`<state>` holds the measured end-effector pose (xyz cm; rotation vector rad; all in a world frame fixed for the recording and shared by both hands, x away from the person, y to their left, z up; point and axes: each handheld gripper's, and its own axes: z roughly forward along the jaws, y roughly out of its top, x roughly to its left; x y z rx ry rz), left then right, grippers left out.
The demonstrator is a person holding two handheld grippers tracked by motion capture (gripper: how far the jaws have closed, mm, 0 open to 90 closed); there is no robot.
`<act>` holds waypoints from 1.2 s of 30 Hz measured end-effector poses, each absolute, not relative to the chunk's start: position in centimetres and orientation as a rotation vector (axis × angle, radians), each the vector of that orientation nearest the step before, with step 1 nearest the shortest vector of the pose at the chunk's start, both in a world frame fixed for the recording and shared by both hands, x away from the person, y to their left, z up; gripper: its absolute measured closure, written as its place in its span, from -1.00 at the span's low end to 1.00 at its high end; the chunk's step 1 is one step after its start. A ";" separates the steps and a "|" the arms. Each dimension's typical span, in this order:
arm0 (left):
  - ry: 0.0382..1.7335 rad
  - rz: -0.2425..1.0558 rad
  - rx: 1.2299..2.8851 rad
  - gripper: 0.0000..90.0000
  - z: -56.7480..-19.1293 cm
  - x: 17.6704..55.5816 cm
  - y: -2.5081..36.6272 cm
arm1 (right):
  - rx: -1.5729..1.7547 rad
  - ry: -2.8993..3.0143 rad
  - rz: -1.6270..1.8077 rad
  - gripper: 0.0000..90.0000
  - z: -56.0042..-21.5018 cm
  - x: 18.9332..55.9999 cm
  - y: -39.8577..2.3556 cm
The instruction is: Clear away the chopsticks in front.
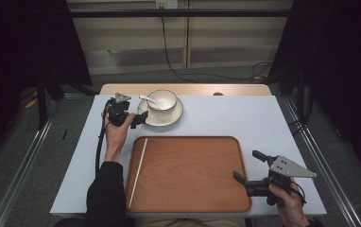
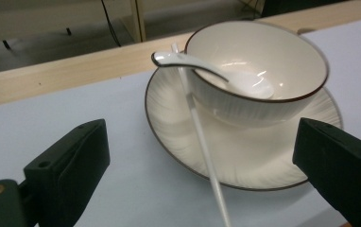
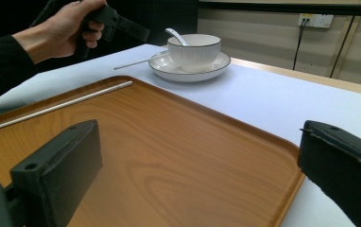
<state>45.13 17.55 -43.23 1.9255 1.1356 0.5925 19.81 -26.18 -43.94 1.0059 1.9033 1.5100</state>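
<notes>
Pale blue-white tabletop with a wooden strip along its far edge, dark surroundings, beige wall panels behind.

Item 1: thin white chopstick, leaning with its upper end against the bowl's rim beside the spoon handle, its lower end reaching off the saucer towards the left gripper. It lies between that gripper's two black jaws, which stand spread wide and touch nothing.

Item 2: cream ribbed ceramic bowl with a dark rim, standing upright in the middle of the saucer.

Item 3: white ceramic soup spoon, scoop inside the bowl, handle resting over the bowl's rim on the side nearer the left gripper.

Item 4: cream ribbed saucer with a dark rim, under the bowl, near the table's far edge.

Item 5: left gripper, held in the person's left hand, just beside the saucer on its left, jaws pointing at it.

Item 6: rectangular wooden tray with rounded corners, on the near side of the saucer, close to it; whether they touch cannot be told.

Item 7: second thin white chopstick, lying flat in the tray along the tray's left wall.

Item 8: right gripper, held in the person's right hand, well apart from the saucer at the tray's near right corner, jaws spread wide over the tray's edge, holding nothing.
</notes>
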 end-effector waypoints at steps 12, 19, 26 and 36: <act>1.107 0.530 2.016 -0.87 -46.2 47.4 16.6 | 0.979 1.971 1.527 -0.97 -44.1 19.8 -25.8; 1.076 0.618 2.075 -0.52 -46.1 47.8 16.6 | 0.988 1.977 1.519 -0.97 -44.1 19.9 -25.8; 1.072 0.624 2.085 0.05 -45.8 48.5 15.9 | 1.007 1.973 1.515 -0.97 -44.1 19.9 -25.9; 1.127 0.591 2.065 0.44 -46.2 49.2 15.8 | 1.005 1.971 1.515 -0.97 -44.2 20.0 -26.0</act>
